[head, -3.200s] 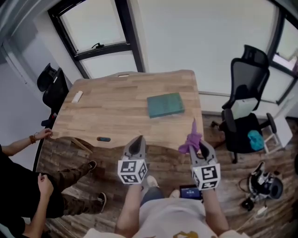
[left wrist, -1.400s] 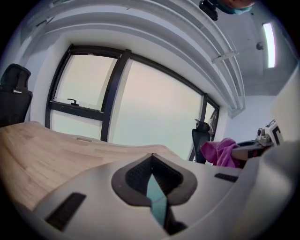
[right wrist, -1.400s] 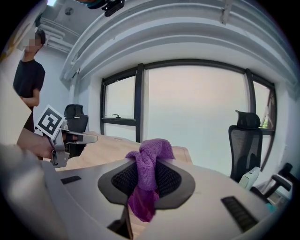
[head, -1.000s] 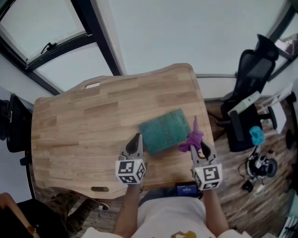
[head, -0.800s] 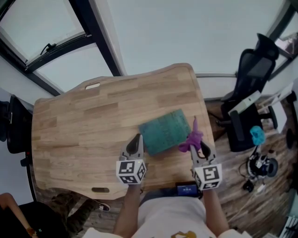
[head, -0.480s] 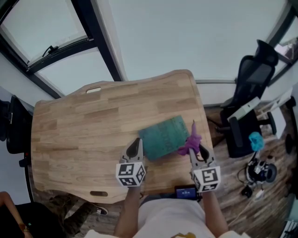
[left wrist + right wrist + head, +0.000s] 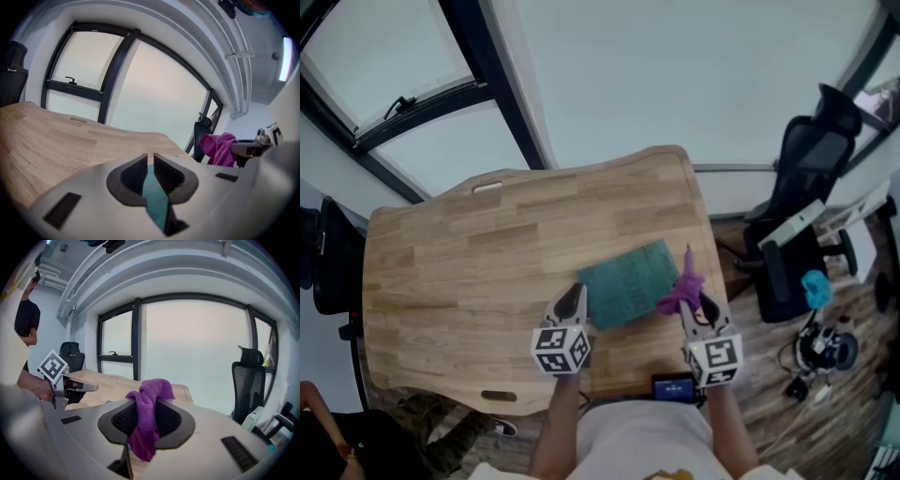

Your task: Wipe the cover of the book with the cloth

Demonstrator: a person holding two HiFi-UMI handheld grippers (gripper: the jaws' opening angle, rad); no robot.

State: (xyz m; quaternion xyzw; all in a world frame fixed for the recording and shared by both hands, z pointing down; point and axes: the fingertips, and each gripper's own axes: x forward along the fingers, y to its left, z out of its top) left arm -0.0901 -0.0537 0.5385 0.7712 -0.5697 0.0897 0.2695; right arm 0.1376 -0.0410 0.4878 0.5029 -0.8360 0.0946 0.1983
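A teal book (image 7: 628, 279) lies flat at the near right of the wooden table (image 7: 469, 272). My left gripper (image 7: 572, 298) hovers at the book's near left corner. Its jaws have just been opening and stand a narrow slit apart (image 7: 150, 157), with only the teal of the book (image 7: 154, 201) showing through the gap. My right gripper (image 7: 695, 305) is at the book's near right corner, shut on a bunched purple cloth (image 7: 682, 285). The cloth (image 7: 150, 392) sticks up from between the right gripper's (image 7: 150, 403) pads.
A black office chair (image 7: 806, 178) stands right of the table, with a teal object (image 7: 814, 286) and cables on the floor beside it. Another dark chair (image 7: 319, 253) is at the left edge. A small screen (image 7: 675, 384) lies just past the table's near edge.
The person has stepped up to the table since the earliest frame. Over the last second the left gripper sank a little beside the book. The right gripper still holds the cloth.
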